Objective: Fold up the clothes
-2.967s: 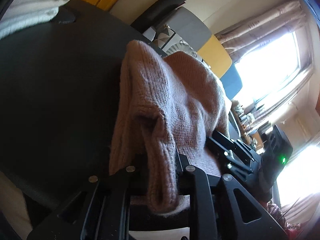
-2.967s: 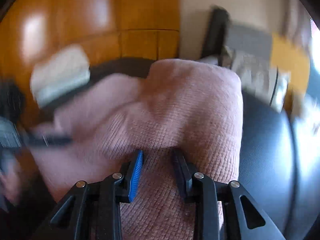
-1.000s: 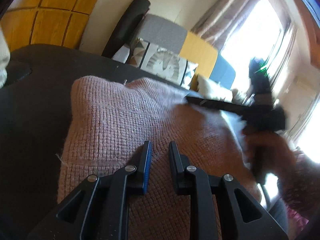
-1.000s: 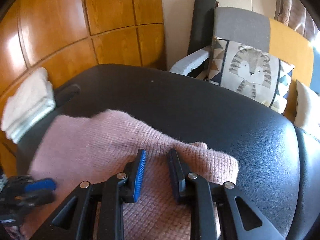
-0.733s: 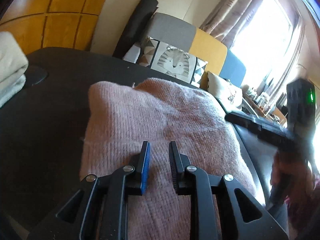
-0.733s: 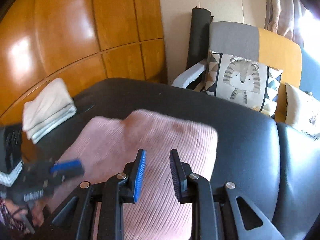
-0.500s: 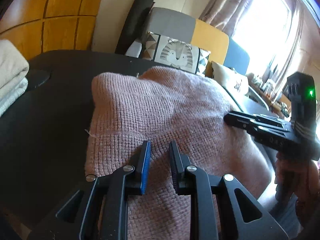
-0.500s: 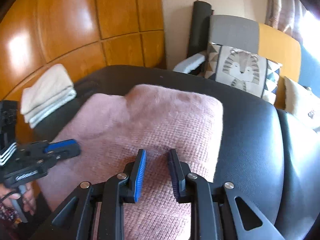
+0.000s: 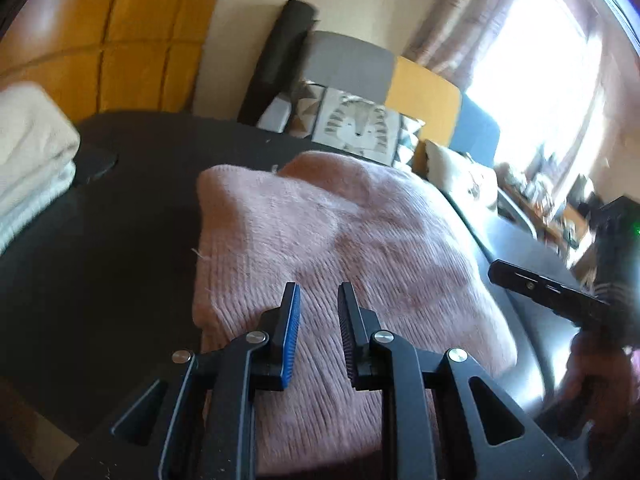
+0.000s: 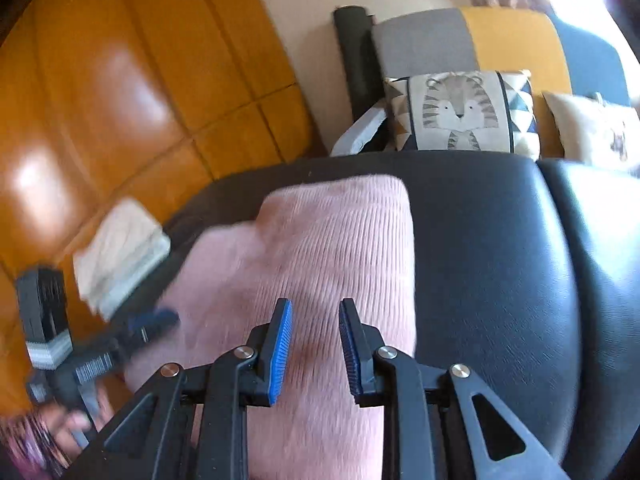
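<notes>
- The pink knit sweater (image 9: 340, 248) lies folded on the black leather seat (image 10: 500, 260), near its left end.
- The left hand-held gripper (image 9: 318, 300) is held above it, jaws narrow and empty.
- The right hand-held gripper (image 10: 315, 310) hovers likewise; its jaws are opening, nothing between them.
- The fold is best finished by pressing edges flat and squaring corners.

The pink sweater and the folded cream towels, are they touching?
Apart. The left wrist view shows bare black cushion between the pink sweater and the folded cream towels.
</notes>
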### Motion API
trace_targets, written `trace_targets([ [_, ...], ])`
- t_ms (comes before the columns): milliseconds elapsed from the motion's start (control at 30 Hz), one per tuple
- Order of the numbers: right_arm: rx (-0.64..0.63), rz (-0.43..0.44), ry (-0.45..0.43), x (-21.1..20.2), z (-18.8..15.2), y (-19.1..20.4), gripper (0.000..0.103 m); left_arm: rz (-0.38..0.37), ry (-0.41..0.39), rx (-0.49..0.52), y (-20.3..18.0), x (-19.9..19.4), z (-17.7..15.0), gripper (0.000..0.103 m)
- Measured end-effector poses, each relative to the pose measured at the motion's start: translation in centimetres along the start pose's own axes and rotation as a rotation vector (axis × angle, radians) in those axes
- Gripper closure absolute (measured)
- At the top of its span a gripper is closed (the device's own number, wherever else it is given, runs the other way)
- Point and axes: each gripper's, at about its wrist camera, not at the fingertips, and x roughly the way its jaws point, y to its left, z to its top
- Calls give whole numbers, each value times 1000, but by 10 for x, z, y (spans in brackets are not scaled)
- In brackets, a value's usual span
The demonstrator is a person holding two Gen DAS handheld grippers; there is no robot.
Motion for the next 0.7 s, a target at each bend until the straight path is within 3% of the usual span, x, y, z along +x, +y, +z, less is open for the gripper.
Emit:
trace_targets([
  [100, -99, 11, 35, -8, -21, 32, 79, 48, 19, 198, -25, 3, -12, 82],
  [167, -188, -15, 72, -7, -36, 49, 79, 94, 57, 265, -30, 14, -22, 82],
  [300, -284, -131, 142, 6, -63, 54, 81, 64, 70, 211, -14, 18, -21, 79],
  [467, -131, -42, 118, 0, -74, 27, 81, 78, 66, 264, -17, 18, -24, 79],
  [600, -91, -9, 130, 2, -69, 23, 80, 89, 82, 268, -27, 13, -15, 79],
  [667, -63, 19, 122, -7, -57, 25, 79, 101, 37, 265, -28, 7, -4, 77],
  [700, -58, 22, 84, -14, -51, 27, 79, 106, 14, 263, -29, 4, 1, 70],
])
